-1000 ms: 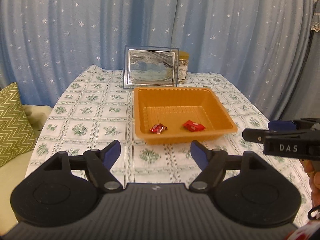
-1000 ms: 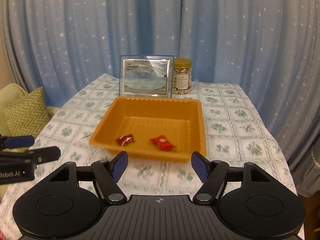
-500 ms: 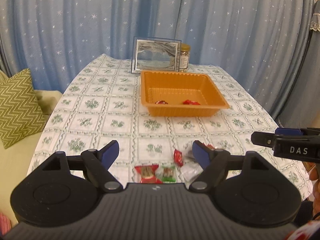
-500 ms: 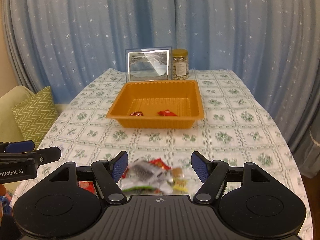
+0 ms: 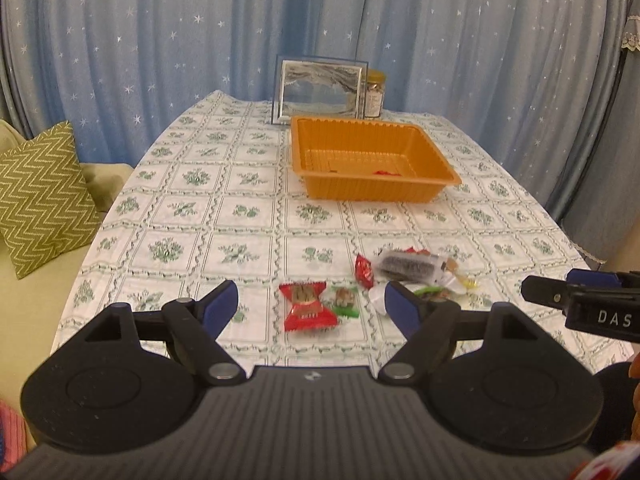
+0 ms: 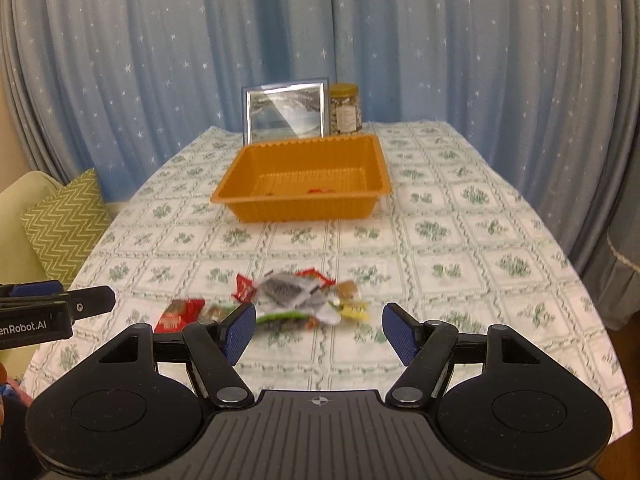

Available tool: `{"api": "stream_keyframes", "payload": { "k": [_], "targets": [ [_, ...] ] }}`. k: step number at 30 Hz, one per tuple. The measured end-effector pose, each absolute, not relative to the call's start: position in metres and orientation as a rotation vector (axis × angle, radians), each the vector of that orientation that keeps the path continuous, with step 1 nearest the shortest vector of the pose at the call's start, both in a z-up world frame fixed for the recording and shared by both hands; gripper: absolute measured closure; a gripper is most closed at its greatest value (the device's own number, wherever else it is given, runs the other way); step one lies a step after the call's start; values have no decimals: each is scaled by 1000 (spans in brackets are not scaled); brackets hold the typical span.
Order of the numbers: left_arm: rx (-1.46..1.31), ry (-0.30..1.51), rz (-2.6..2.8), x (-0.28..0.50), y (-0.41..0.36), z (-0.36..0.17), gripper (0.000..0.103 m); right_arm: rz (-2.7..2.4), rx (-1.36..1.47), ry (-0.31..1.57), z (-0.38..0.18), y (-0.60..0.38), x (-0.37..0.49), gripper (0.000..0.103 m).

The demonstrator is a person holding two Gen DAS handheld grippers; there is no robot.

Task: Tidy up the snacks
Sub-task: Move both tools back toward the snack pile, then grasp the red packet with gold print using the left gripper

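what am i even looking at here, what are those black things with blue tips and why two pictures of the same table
Those black things are hand-held grippers, not a robot arm: a person holds one in each hand. Each carries a wide-angle camera looking forward along its two blue-tipped fingers, so you get two views of one table.

In the left wrist view the left gripper fills the bottom, and the right one pokes in at the right edge. In the right wrist view the right gripper fills the bottom.

Both stand open and hold nothing.

On the patterned tablecloth lies a small pile of wrapped snacks, among them a red packet, near the table's front edge. Further back sits an orange tray with a couple of small red pieces inside, then a picture frame and a jar. A blue starry curtain hangs behind.
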State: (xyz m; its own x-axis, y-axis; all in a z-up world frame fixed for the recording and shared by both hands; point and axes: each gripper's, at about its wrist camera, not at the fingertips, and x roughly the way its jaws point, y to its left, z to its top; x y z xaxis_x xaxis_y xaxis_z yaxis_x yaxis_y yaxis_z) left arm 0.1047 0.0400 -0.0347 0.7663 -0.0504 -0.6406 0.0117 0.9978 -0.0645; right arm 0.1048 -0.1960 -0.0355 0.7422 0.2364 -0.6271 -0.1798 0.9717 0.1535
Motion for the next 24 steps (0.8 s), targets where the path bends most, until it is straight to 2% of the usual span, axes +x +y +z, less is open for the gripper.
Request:
{"api": "stream_keyframes", "payload": {
  "k": [24],
  "targets": [
    [-41, 795, -19, 137, 42, -95, 26, 222, 89, 789, -89, -193, 130, 33]
  ]
}}
